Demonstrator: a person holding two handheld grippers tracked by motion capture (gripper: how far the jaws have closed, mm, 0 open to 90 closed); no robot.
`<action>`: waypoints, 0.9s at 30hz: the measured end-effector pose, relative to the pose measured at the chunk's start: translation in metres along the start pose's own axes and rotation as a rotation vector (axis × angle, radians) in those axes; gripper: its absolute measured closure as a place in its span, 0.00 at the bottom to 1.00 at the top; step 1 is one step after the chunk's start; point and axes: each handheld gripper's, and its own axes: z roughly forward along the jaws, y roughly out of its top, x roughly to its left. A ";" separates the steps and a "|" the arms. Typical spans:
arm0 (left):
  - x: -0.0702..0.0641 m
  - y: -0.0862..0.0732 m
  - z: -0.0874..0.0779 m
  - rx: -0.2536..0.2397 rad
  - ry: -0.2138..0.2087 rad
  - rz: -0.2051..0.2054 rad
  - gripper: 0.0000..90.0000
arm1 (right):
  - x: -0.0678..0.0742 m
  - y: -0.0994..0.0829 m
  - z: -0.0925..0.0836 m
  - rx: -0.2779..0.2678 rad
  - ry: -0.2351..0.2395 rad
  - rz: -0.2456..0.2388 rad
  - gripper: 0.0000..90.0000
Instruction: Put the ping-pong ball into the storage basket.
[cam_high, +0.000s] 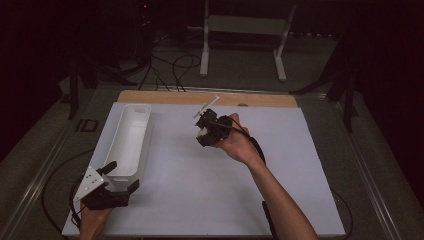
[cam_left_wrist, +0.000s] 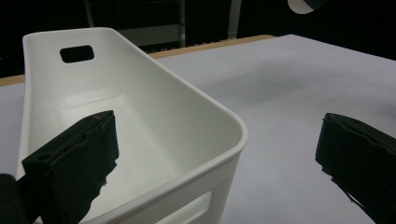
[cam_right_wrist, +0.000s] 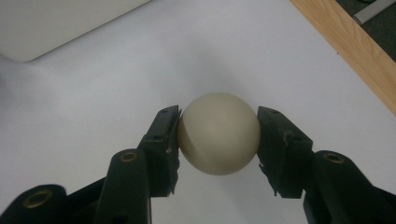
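In the high view, the right gripper is hanging mid-frame above the white table, forearm angling in from the lower right; the left gripper is resting lower left, jaws spread around the white bin's near end.

In the left gripper view, the bin's near rim is lying between released jaws.

In the right gripper view, the jaws are clenching a cream ball at centre frame.

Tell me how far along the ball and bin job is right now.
Done: the right gripper has its jaws clamped on the cream ball, held above the white table. In hand: the left gripper straddles the white bin's near wall, jaws open. Left: the bin holds nothing yet.
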 end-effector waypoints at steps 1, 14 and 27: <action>0.000 0.000 0.000 0.000 0.000 0.000 0.00 | 0.001 0.001 0.000 0.001 -0.002 0.001 0.56; 0.000 0.000 0.000 -0.002 0.001 -0.001 0.00 | 0.006 0.012 0.000 0.000 0.008 -0.011 0.56; 0.001 0.000 -0.001 -0.002 0.002 -0.002 0.00 | 0.006 0.017 0.003 0.010 0.023 -0.013 0.56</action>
